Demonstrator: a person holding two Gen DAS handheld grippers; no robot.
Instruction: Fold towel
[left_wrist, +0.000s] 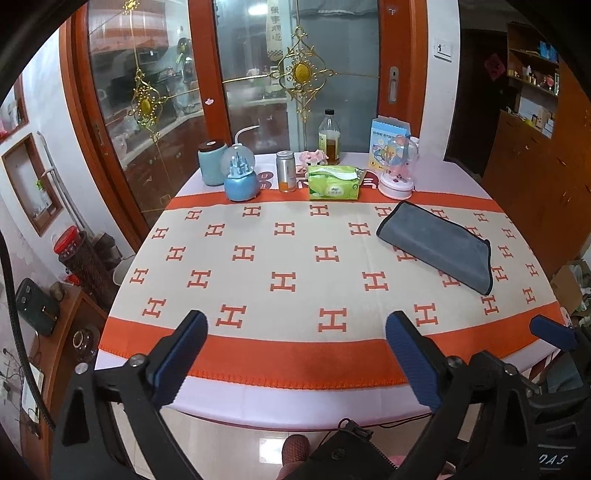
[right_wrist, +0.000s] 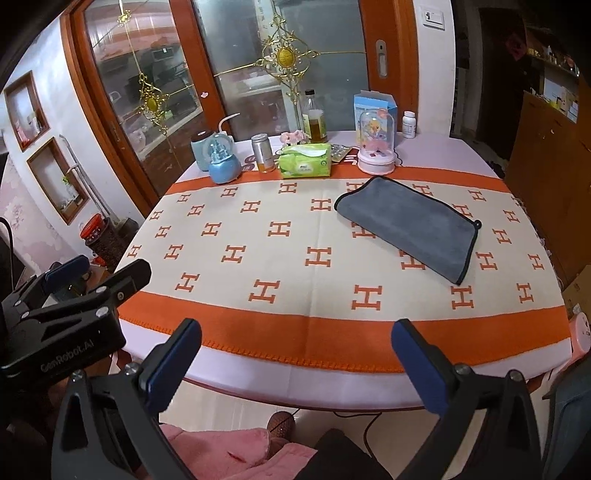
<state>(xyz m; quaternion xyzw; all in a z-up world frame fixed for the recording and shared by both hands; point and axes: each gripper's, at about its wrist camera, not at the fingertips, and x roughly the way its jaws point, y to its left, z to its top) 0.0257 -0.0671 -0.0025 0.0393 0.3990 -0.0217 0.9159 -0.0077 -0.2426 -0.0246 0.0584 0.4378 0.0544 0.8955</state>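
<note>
Counter (left_wrist: 258, 395) ahead of tongs, draped in orange-bordered cloth (left_wrist: 295, 258) with H pattern. Beyond it, orange wood-framed glass doors (left_wrist: 258, 92) with gold ornaments (left_wrist: 301, 72); kitchen dimly visible through glass. Far left: pale wall (right_wrist: 40, 206) with framed niches (right_wrist: 59, 181). Far right: brown wooden cabinet (left_wrist: 535, 184), open shelves (left_wrist: 532, 62) above. Glossy tiled floor (left_wrist: 229, 446) below counter edge. White light switch (left_wrist: 442, 49) right of doors.

Clutter along our table's far edge

We see a tissue pack (left_wrist: 334, 182), snow globe (left_wrist: 242, 173), oil bottle (left_wrist: 329, 138) and silver can (left_wrist: 286, 171) on the H-patterned cloth (left_wrist: 258, 258).
</note>
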